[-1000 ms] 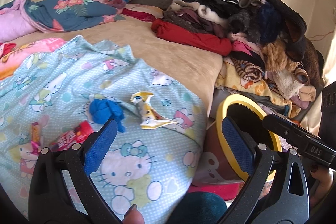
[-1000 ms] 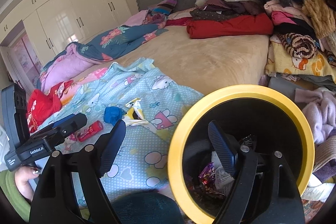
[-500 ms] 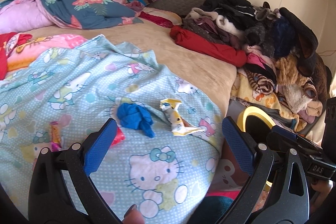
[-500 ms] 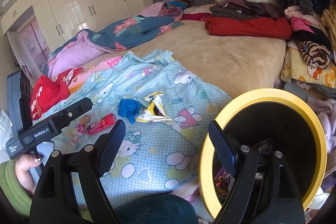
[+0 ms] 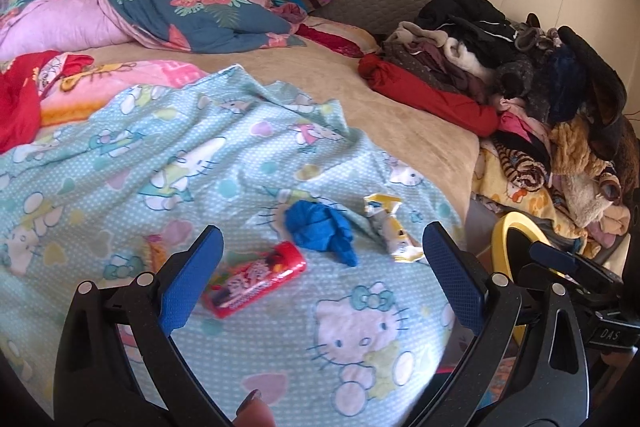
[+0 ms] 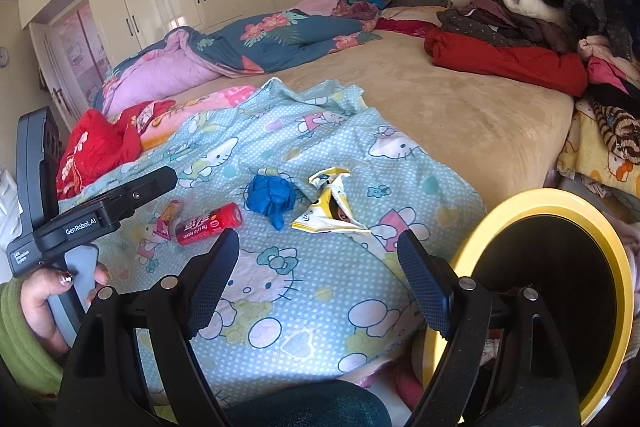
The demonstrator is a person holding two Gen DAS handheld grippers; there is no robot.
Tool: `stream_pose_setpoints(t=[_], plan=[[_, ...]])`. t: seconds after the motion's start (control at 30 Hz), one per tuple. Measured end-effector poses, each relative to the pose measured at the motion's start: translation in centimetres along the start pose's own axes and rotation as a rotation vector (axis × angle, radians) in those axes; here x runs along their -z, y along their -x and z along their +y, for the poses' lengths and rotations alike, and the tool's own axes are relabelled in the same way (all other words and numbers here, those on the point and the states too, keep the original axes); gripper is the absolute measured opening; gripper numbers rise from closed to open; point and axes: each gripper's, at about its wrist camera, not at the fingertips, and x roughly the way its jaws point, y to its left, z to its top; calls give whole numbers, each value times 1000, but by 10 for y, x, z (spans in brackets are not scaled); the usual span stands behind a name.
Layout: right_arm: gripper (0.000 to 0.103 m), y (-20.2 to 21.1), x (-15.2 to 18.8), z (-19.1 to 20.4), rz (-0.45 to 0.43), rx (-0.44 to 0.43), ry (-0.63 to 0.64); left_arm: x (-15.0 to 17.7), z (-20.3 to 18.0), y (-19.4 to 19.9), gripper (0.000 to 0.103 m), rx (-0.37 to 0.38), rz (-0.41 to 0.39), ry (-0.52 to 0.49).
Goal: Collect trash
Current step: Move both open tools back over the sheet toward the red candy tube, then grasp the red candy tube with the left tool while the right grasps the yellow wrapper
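While both grippers hang wide and empty over the near edge of the bed point(image 6: 460, 115), the views have swung off the bin and onto the litter. The left gripper point(image 5: 320, 279) shows its blue fingers point(image 5: 188, 287) released, nothing between them; the right gripper point(image 6: 316, 279) is likewise released, its dark fingers point(image 6: 212, 279) framing only printed cloth. A second ago the yellow-rimmed bin point(image 6: 520, 203) filled much of the right view; now it sits out at four o'clock there, and only a sliver of its rim shows at three o'clock in the left view.

Just beyond the left fingers, at about eleven o'clock from the gripper's centre, lies a red candy tube point(image 5: 256, 283) on the Hello Kitty blanket point(image 5: 120, 167). A small orange-pink wrapper point(image 6: 168, 215) lies just beside it at nine o'clock. Further out at twelve o'clock is a crumpled blue glove point(image 5: 320, 231), and just beside it at three o'clock a torn yellow-and-white wrapper point(image 5: 390, 227). All four pieces rest loose on the blanket, near one another, untouched.

Beyond them the tan bed surface is bare, with a floral quilt point(image 5: 208, 15) at eleven o'clock and a heap of clothes point(image 5: 500, 59) at two o'clock.

By my reading, the shift means a fresh pick is being lined up; the red tube is nearest the left fingers.
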Motion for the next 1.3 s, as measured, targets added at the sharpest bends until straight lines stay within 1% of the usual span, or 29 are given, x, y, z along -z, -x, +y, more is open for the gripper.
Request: stream_pose_setpoints(t=[0.17,0.37,0.67,0.77,0.8,0.87,0.97,1.0,1.03,1.23,1.3], plan=[[79,-13,-4,8,18,-6,35,0,15,-1,92,-20,8,14],[79,-28,-8,15,40,-8,65,0,29,-7,92,-25,33,25],[79,-52,-15,12,72,7,72,3,39,-20,92,-15,66,3],[79,-61,-16,11,88,12,80,6,41,-27,91,-6,87,0],[79,-64,-17,11,94,14,81,7,41,-29,90,1,94,-3],[79,-71,-17,9,105,16,80,9,41,-33,83,11,107,-20],[79,-80,-18,6,119,18,74,11,39,-41,80,39,134,-47],[79,-82,-18,6,122,19,73,12,38,-43,73,42,139,-55],[79,-86,-19,4,129,20,72,12,38,-45,71,44,145,-61],[79,-103,-20,0,157,26,60,14,41,-59,67,50,190,-80],[79,-109,-20,0,165,27,60,16,42,-64,63,54,209,-86]])
